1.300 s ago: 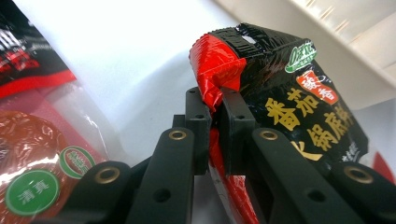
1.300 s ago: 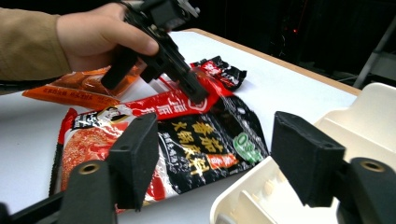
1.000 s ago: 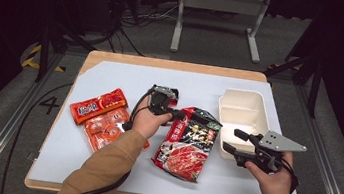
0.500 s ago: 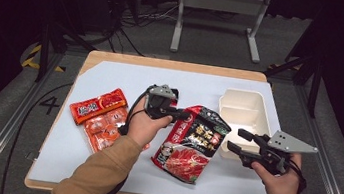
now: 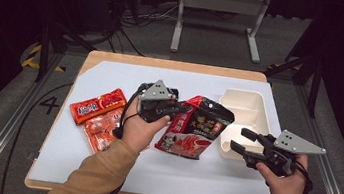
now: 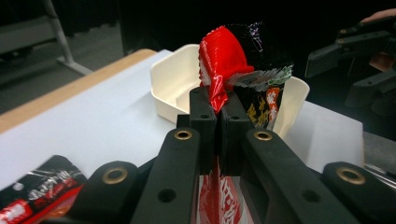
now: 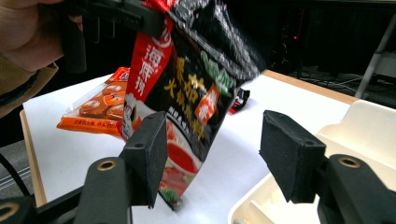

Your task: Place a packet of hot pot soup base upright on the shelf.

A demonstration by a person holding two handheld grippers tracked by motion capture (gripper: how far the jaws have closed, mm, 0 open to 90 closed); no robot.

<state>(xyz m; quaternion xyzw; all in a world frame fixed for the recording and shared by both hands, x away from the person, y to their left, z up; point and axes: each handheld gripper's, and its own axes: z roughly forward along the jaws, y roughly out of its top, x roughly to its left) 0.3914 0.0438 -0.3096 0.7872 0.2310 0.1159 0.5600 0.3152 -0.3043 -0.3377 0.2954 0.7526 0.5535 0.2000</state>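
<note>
Red-black sauce pouch (image 6: 233, 60) clenched by its edge in left gripper (image 6: 218, 112) — right gripper (image 7: 212, 154) agape beside it; nothing between

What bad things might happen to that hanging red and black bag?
The left gripper pinches only the top edge of the sauce pouch, so it might slip out and drop. The pouch dangles beside the cream tray and could catch on its rim. The right gripper is open, not helping.

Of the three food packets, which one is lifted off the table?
The large black-and-red pouch: the left gripper pinches its top edge and holds it up beside the white tray. The two smaller orange-red packets lie flat at the left.
</note>
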